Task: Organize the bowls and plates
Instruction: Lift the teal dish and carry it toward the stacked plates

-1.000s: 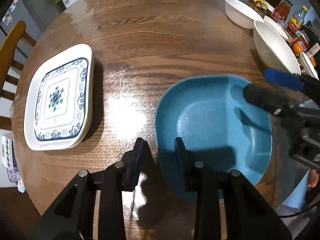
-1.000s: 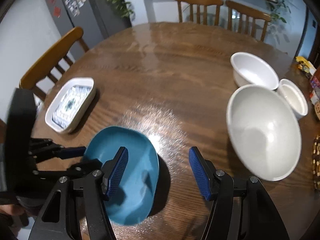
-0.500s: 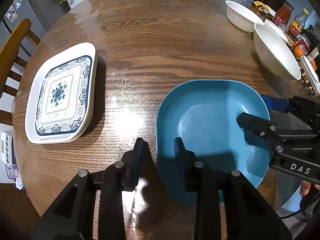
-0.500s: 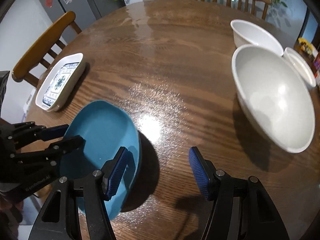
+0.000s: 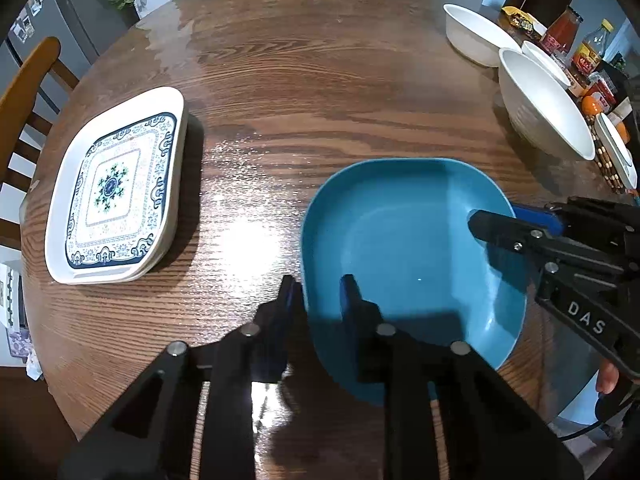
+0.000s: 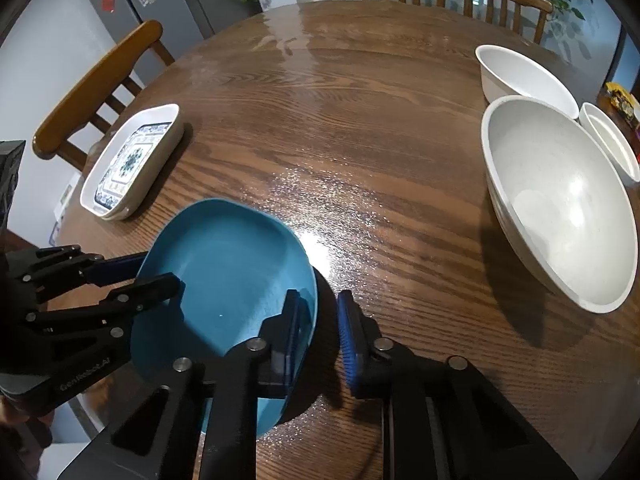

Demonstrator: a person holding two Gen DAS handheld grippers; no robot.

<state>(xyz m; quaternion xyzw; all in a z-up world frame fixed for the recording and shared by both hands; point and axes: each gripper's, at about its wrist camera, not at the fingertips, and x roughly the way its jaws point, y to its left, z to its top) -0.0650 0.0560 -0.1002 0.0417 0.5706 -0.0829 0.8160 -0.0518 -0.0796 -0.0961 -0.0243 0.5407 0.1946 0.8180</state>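
- Teal dish [image 5: 404,248] resting on the round wooden bench [image 5: 320,80], near its front edge, well apart from the other crockery.
- Left tongs [image 5: 318,300] straddling the dish's left rim, one finger outside, one inside; closing on that rim, pads about at the wall, firm pressing hard to confirm.
- Right tongs [image 6: 318,320] set over the dish's right rim, jaws brought nearly together with the rim between them; inner finger partly hidden behind the teal wall, so pad contact only partly visible.
- Patterned square plate [image 5: 116,188] at the bench's left side; a second white edge showing beneath it, so possibly a stack, number unclear.
- Large white bowl [image 6: 560,208] at the right, with a medium white bowl [image 6: 524,76] behind and a small white bowl [image 6: 610,146] just beside; touching or not, cannot tell.
- Bottles [image 5: 576,44] at the far right, labels too small to read, partly cut off by the lens edge.
- Wooden chairs [image 6: 96,84] around the bench, mostly cropped.
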